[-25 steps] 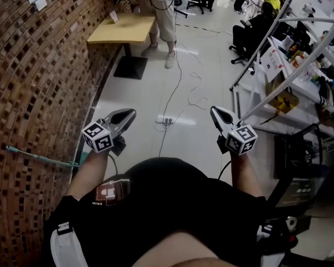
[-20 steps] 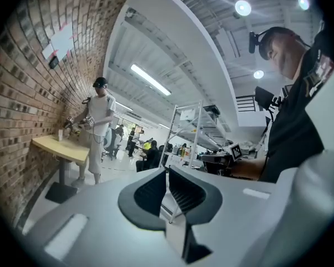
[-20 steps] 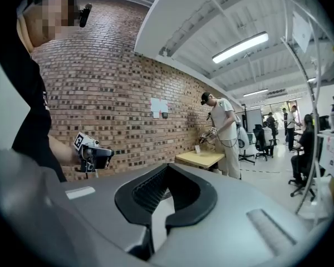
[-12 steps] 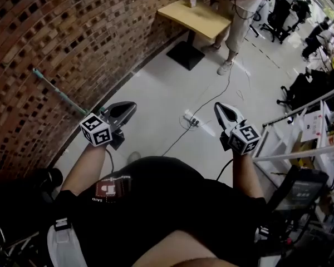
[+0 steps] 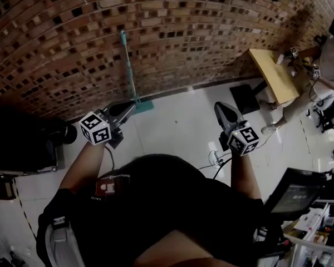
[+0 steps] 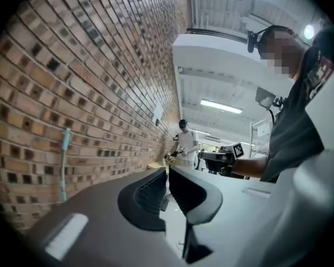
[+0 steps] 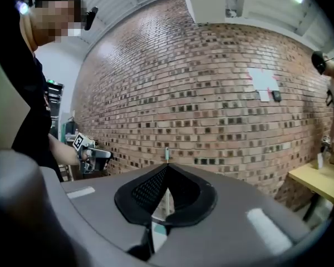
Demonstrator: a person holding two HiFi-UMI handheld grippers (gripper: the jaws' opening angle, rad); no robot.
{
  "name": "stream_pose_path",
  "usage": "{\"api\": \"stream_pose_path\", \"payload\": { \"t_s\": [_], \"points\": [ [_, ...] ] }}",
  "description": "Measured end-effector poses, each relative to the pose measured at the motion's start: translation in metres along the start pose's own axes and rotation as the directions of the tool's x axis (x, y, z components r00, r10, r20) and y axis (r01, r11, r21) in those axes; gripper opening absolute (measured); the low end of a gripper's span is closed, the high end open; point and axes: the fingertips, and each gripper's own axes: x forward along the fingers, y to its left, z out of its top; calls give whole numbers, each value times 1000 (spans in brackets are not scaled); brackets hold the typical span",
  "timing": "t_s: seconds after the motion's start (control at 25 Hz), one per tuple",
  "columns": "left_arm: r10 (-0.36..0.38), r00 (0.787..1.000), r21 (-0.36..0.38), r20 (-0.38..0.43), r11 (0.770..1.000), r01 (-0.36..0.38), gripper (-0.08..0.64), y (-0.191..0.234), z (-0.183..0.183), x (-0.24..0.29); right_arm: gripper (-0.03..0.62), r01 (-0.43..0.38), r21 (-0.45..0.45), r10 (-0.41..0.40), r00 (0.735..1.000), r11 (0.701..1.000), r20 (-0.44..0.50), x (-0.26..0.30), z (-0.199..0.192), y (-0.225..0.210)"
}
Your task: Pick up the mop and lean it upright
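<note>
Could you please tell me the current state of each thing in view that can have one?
mop: upright, leaning against the brick wall, head on the floor, not held.
left tool: shut, empty.
right tool: shut, empty.
table: standing beside the wall.

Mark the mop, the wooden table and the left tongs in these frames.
mop [image 5: 129, 65]: head view, middle of its handle.
wooden table [image 5: 273, 75]: head view, bare part of the tabletop.
left tongs [image 6: 167, 172]: left gripper view, between the shut tips.
</note>
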Motion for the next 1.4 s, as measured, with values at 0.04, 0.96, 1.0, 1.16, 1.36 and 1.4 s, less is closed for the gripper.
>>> {"api": "stream_pose_path", "payload": {
  "t_s": [0.04, 0.96, 1.0, 1.16, 1.36, 1.4],
  "points": [
    [31, 999, 7, 13, 999, -31, 14, 19, 7, -15, 14, -35, -6, 35, 999, 999, 2, 28, 6, 8],
    [474, 868, -39, 149, 880, -473, 14, 213, 74, -35, 14, -544, -92, 542, 839, 834, -53, 356, 44, -16],
    [487, 860, -38, 153, 873, -487, 14, 219, 78, -28, 14, -562, -100, 559, 827, 821, -55, 366, 47, -20],
    [497, 853, -45, 159, 867, -497, 14, 237, 86, -4, 14, -604, -96, 601, 797, 791, -58, 404, 50, -31],
    [466, 875, -33, 133, 884, -466, 14, 266, 86, -3, 14, -600, -81, 596, 800, 796, -72, 436, 44, -22],
    [452, 882, -30, 135, 891, -453, 14, 274, 89, -5, 14, -590, -83, 586, 807, 803, -70, 444, 46, -19]
  ]
}}
